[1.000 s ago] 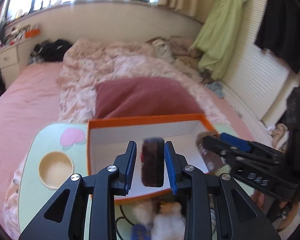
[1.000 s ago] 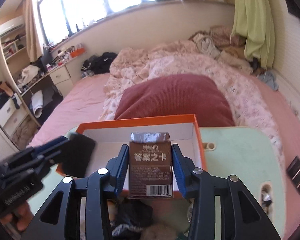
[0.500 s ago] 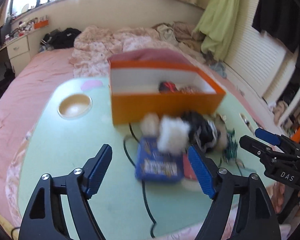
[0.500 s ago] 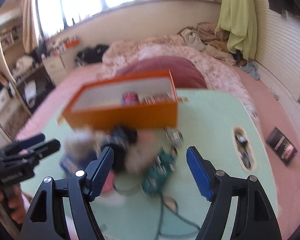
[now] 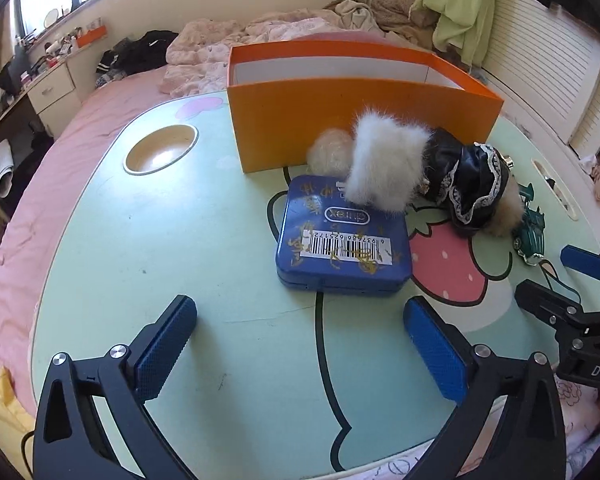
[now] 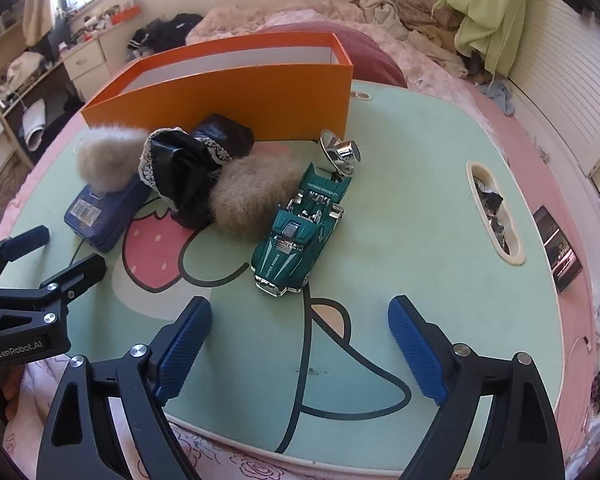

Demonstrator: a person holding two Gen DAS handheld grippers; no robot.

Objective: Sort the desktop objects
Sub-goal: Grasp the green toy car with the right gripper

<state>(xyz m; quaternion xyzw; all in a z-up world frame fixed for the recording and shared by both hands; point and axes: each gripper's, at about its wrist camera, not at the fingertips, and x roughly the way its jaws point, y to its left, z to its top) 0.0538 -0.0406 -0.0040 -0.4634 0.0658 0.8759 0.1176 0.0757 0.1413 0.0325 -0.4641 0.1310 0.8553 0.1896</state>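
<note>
On tabletop (image 6: 420, 152): 1 orange box (image 6: 236, 92), 1 blue tin (image 5: 342, 246), 1 green toy car (image 6: 296, 232), 1 chrome horn-shaped piece (image 6: 338, 154), 1 furry toy in black lace-trimmed outfit (image 6: 188, 168). Claws: 2, left claw (image 5: 300, 350), right claw (image 6: 300, 350).

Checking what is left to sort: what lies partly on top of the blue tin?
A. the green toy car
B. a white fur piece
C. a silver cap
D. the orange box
B: the white fur piece overlaps the blue tin's far edge.
</note>
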